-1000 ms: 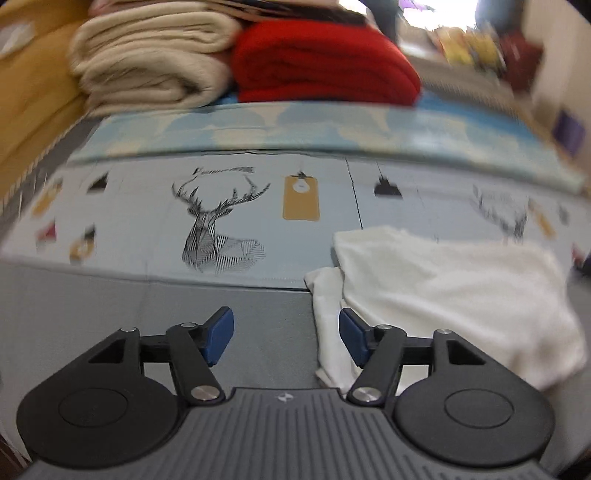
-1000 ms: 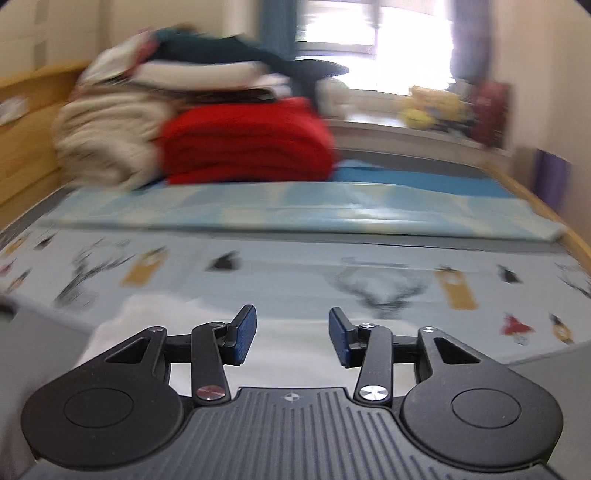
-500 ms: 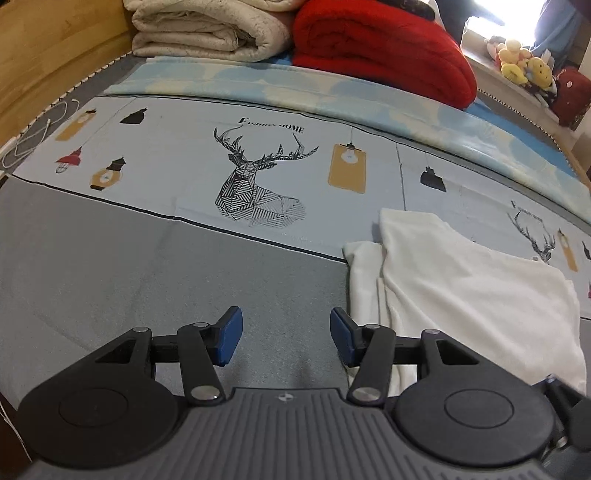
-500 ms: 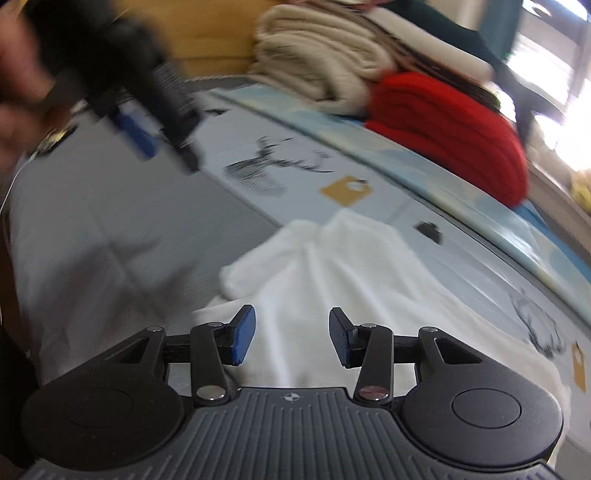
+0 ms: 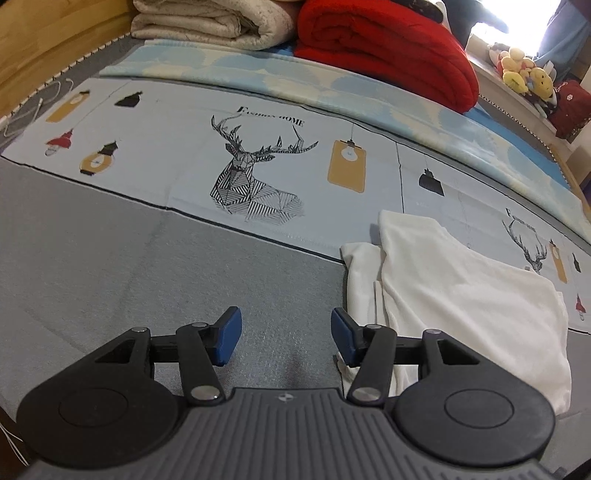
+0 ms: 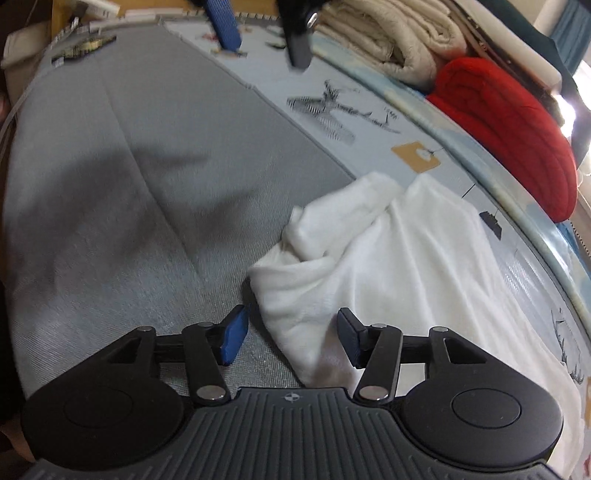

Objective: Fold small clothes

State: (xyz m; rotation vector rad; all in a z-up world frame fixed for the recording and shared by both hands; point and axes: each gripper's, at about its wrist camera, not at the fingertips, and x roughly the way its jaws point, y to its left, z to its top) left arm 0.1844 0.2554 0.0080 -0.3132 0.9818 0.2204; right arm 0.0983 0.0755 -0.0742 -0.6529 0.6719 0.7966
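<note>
A white garment (image 5: 461, 295) lies partly folded on the bed, across the grey sheet (image 5: 110, 258) and the deer-print sheet (image 5: 255, 177). My left gripper (image 5: 285, 325) hovers open over bare grey sheet. Its right finger is just beside the garment's left edge, and nothing is between its pads. In the right wrist view the garment (image 6: 388, 266) has a bunched sleeve and a folded corner. My right gripper (image 6: 291, 321) points down at that corner. Its jaws are opening with the corner between them, and the pads are not pressing it. The left gripper (image 6: 262, 37) shows blurred at the top.
A rolled red blanket (image 5: 388, 48) and folded cream blankets (image 5: 214, 22) are stacked at the head of the bed. A wooden bed frame (image 5: 44, 40) and a white cable (image 5: 33, 107) lie at the left. Plush toys (image 5: 524, 74) sit at the far right.
My right gripper swung down and rolled from facing the window to the garment's left corner, and its jaws widened. My left gripper sank a little toward the grey sheet and its jaws narrowed slightly.
</note>
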